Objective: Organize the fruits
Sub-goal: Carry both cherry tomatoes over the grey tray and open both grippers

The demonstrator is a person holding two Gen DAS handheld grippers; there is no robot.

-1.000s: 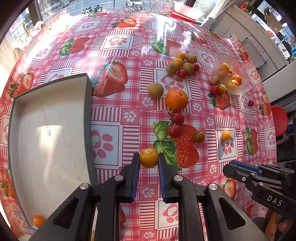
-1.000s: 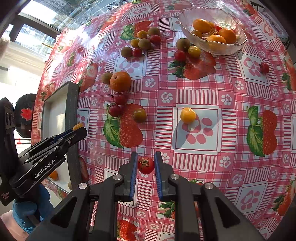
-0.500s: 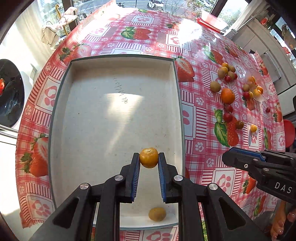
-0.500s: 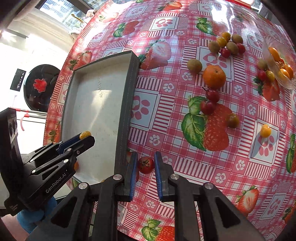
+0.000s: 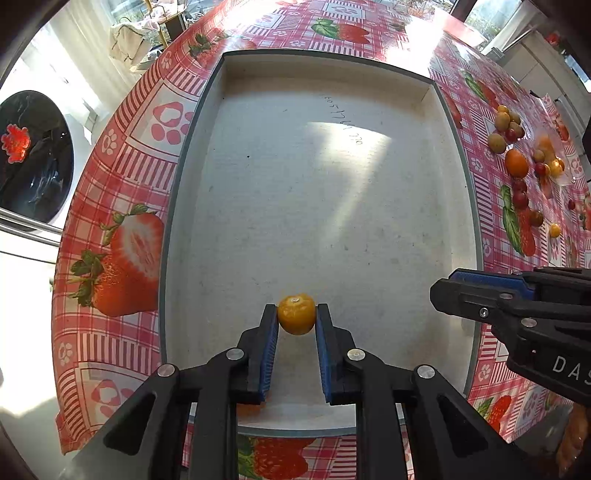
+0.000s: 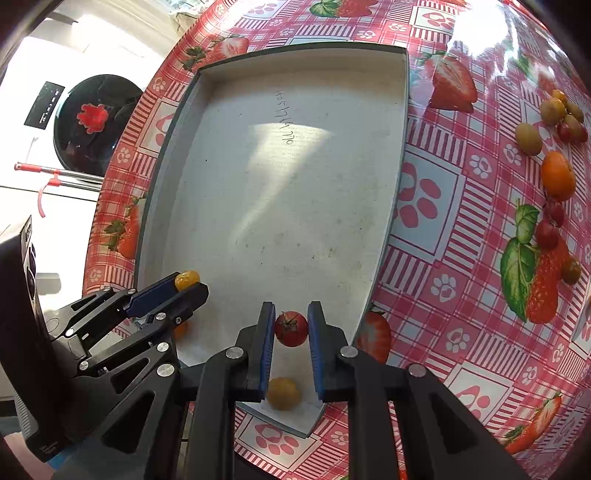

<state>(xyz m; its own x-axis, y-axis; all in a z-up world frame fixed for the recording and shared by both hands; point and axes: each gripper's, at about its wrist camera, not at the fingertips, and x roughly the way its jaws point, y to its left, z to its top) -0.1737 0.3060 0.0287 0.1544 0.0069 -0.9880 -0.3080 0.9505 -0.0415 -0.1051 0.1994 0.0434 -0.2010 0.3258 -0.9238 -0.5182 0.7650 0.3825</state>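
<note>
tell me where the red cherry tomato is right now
The red cherry tomato is clamped in the right hand-held gripper, low centre in the right wrist view, over the near end of the grey tray, just above a yellow fruit lying inside it.

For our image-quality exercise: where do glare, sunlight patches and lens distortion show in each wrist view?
Left wrist: sunlit patch on the tray floor, glare washing the tablecloth at the far edge, fisheye bowing the tray's rim. Right wrist: similar patch, glare top right, table curving strongly.
</note>
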